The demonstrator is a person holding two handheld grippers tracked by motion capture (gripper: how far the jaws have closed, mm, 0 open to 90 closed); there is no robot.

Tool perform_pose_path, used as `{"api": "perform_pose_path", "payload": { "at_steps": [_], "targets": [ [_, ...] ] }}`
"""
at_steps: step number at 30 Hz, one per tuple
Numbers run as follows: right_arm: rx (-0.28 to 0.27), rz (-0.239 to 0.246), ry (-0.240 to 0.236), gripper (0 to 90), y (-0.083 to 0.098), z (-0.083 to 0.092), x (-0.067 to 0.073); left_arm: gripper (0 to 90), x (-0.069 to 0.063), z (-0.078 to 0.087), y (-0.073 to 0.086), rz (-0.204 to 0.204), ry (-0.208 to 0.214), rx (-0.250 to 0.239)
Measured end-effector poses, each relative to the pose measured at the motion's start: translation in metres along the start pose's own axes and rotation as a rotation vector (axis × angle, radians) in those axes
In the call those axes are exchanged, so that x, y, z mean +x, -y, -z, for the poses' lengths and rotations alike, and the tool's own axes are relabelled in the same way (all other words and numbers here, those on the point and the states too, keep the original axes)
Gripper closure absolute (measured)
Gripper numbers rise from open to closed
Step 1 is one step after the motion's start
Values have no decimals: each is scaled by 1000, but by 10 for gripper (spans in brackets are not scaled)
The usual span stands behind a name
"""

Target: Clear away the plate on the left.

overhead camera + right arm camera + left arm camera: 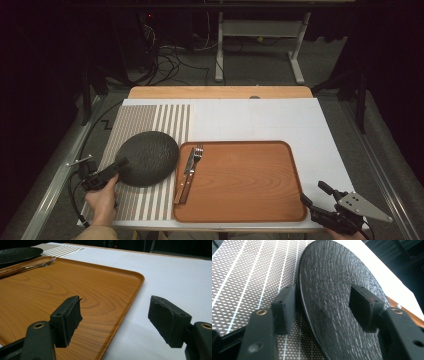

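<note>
Two grippers work a white table (pixel 260 120) bearing a wooden tray (pixel 240 185) and, at its 9 o'clock on a striped placemat (pixel 135 120), a dark textured plate (pixel 147 157). The left gripper (pixel 323 306), jaws wide and gripping nothing, straddles the plate's near rim, one pad under it and one over, apparently to lift it. The right gripper (pixel 117 320) waits open and empty over the tray's 4 o'clock corner.

One plate (pixel 148 158), one tray (pixel 245 185), one fork (pixel 195 162), one knife (pixel 184 172), one placemat (pixel 145 120).

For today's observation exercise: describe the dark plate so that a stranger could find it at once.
Start at the wooden tray, then look just left, onto the striped placemat. There lies the dark plate, round and rough-textured, its rim between the left tool's open jaws. Nothing else here is round or black.
</note>
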State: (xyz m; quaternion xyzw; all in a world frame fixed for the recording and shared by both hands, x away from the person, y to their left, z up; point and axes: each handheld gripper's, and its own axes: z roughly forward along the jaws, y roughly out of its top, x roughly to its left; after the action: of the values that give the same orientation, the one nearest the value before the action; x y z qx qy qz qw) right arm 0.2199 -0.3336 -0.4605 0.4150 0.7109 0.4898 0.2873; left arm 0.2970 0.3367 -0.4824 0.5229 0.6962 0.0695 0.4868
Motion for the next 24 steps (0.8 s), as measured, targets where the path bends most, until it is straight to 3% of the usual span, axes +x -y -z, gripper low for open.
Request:
{"api": "perform_pose_path", "payload": {
  "at_steps": [15, 24],
  "targets": [
    [1, -1, -1, 269, 0, -1, 0, 459, 1, -19, -6, 53, 16, 1],
    [4, -3, -1, 269, 0, -1, 0, 555, 4, -24, -8, 81, 36, -6]
  ]
}}
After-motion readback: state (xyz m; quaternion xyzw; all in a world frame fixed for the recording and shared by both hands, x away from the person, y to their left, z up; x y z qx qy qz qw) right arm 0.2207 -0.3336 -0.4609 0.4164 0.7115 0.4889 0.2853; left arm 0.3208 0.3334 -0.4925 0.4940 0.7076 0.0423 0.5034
